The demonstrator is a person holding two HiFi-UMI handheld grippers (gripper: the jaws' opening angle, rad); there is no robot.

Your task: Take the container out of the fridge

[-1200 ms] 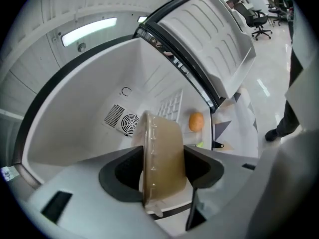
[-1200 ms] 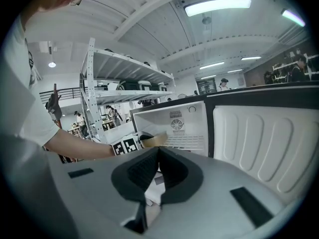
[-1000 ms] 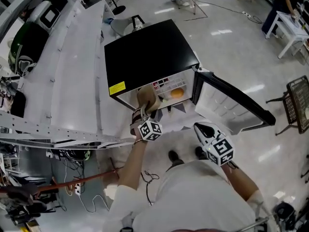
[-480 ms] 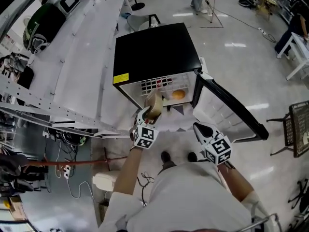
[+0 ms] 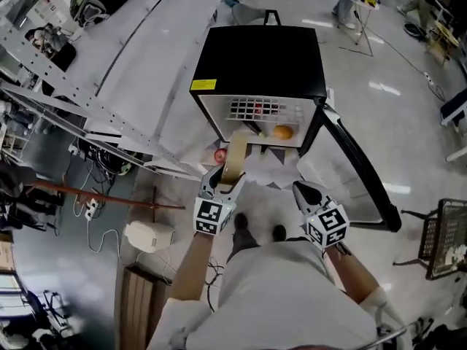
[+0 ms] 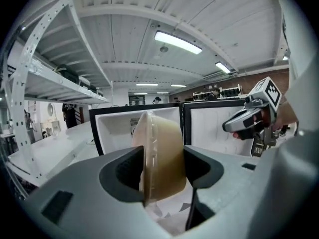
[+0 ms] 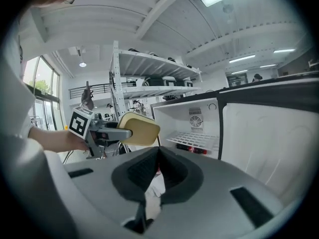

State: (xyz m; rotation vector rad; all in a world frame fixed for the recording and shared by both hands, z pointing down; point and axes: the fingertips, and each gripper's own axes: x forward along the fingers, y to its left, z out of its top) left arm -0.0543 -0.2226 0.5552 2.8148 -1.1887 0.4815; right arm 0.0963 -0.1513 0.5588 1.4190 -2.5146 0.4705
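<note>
The container, a tan lidded tub, was clear of the fridge. It hung in front of the open compartment, above the white sheet spread on the floor. It stood on edge, lid turned to the left. The left hand-held gripper was clamped on it at a middling width, one pad flat on the lid and the other on the base.

The likeliest trouble from here was a slip. The pads held only the lower part of the tub, so most of it stood unsupported beyond the jaws. A quick swing could have twisted it out and dropped it on the floor. With the tub on edge, anything inside would have leaned on the lid, and the squeeze could have sprung the rim. I could not tell whether it was full.

The right hand-held gripper had its jaws together on nothing and hung well apart to the right, too far off to steady the tub. The open door stood just beside that side's path.

A second earlier the container had sat right at the mouth of the fridge. By now it had been drawn back toward the person, with the grip unchanged. The right hand-held gripper had kept its place, and the orange item still lay inside.
</note>
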